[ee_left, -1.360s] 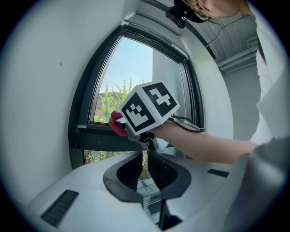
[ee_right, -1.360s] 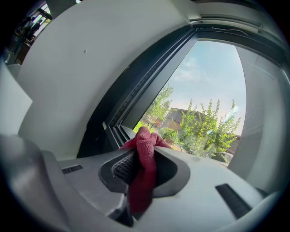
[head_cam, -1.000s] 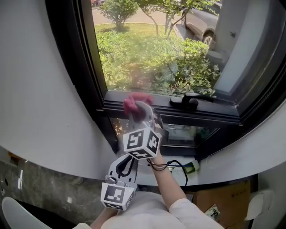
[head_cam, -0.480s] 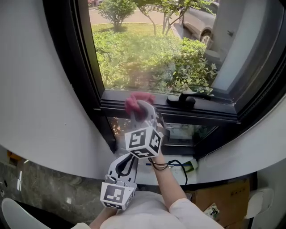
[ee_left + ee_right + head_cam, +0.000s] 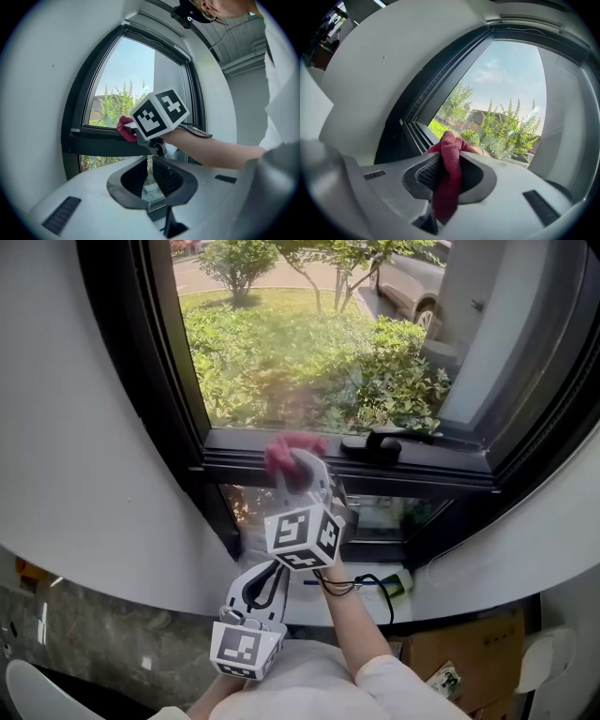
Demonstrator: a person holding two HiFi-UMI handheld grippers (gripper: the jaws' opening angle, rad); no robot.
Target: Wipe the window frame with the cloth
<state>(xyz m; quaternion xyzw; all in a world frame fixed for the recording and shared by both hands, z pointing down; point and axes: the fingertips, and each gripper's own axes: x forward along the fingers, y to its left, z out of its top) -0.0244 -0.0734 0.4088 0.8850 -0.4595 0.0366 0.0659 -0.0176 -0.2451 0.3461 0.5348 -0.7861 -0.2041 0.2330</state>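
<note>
On the window frame's (image 5: 412, 476) middle rail, left of the handle (image 5: 380, 443), the R gripper (image 5: 300, 472) pinches the red cloth (image 5: 284, 456). Nearer, L gripper (image 5: 255, 594) hangs low, jaws apart w/ nothing between.

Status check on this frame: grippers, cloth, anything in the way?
Right gripper shut on red cloth, cloth against window frame crossbar. Left gripper open, empty, held low. Window handle just right of cloth.

Bunched red cloth (image 5: 284, 452), pinched in right gripper (image 5: 300, 468), against black window frame (image 5: 433, 472) horizontal bar
</note>
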